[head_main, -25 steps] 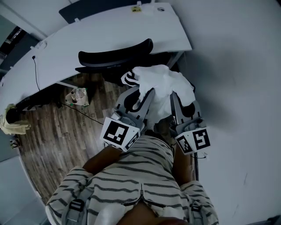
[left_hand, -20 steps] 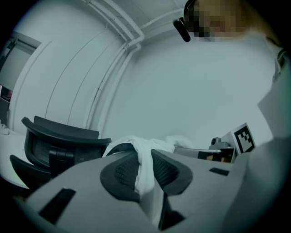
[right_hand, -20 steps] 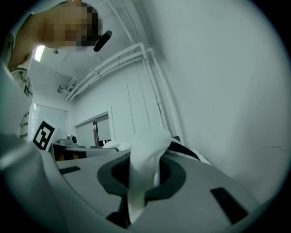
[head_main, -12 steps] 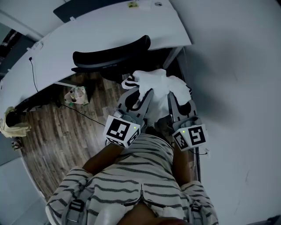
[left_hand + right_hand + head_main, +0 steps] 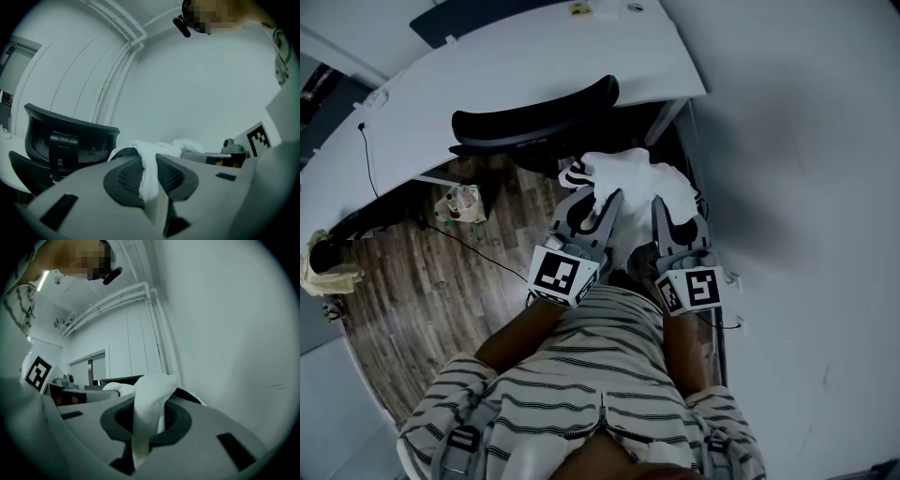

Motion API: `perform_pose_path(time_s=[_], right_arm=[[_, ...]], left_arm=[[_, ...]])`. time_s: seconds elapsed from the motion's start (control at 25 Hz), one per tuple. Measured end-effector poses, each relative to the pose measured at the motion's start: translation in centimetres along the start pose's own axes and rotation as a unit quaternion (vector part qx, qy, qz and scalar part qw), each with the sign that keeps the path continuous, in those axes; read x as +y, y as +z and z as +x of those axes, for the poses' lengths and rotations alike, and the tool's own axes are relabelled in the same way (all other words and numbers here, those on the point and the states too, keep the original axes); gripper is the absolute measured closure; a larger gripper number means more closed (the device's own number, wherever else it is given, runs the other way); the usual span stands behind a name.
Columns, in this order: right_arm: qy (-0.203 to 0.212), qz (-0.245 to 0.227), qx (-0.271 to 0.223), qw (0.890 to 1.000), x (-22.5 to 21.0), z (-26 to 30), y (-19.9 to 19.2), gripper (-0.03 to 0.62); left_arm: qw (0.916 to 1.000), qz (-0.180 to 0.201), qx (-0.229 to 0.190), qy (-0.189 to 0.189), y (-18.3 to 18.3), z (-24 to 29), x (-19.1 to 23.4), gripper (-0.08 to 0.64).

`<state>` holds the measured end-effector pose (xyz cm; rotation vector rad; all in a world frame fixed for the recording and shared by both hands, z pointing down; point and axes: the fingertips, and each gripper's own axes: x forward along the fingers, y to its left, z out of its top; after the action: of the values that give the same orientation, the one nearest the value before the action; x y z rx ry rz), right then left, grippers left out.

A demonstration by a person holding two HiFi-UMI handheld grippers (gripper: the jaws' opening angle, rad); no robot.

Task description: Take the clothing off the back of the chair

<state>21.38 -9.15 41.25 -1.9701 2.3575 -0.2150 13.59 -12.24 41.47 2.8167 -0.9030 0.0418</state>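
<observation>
The white clothing (image 5: 639,180) with a black-striped edge hangs bunched between my two grippers, off the black chair back (image 5: 534,114) and just in front of it. My left gripper (image 5: 598,202) is shut on one fold of the clothing (image 5: 149,174), which shows pinched between the jaws in the left gripper view. My right gripper (image 5: 668,208) is shut on another fold of the clothing (image 5: 149,405), which rises out of its jaws. The two grippers sit side by side and point level. The black mesh chair (image 5: 65,139) stands left of the clothing in the left gripper view.
A curved white desk (image 5: 487,66) runs behind the chair, with a dark panel (image 5: 497,17) at its far edge. A cable and a small packet (image 5: 461,203) lie on the wood floor at left. A pale wall (image 5: 806,187) fills the right side.
Both grippers have come down with the clothing and drawn closer together. The bundle now hangs lower and nearer the person's striped shirt.
</observation>
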Motion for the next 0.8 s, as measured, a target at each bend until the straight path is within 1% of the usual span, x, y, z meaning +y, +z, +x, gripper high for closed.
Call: perform_pose_path(time_s=[0.2,0.48,0.8], right_arm=[[-0.015,-0.005,0.005,1.0,-0.1,0.5,-1.7,0.537],[-0.022,-0.02,0.008,1.0,0.0,0.8,-3.4,0.537],[-0.013,-0.031,0.009,0.999,-0.1,1.1,-4.9,0.537]], left_arm=[[1.0,0.005,-0.004,0.003,-1.5,0.1,0.7,0.477],[0.9998,0.015,-0.007,0.009,-3.1,0.2,1.3,0.477],[0.9994,0.029,-0.006,0.017,-4.4,0.3,1.6,0.477]])
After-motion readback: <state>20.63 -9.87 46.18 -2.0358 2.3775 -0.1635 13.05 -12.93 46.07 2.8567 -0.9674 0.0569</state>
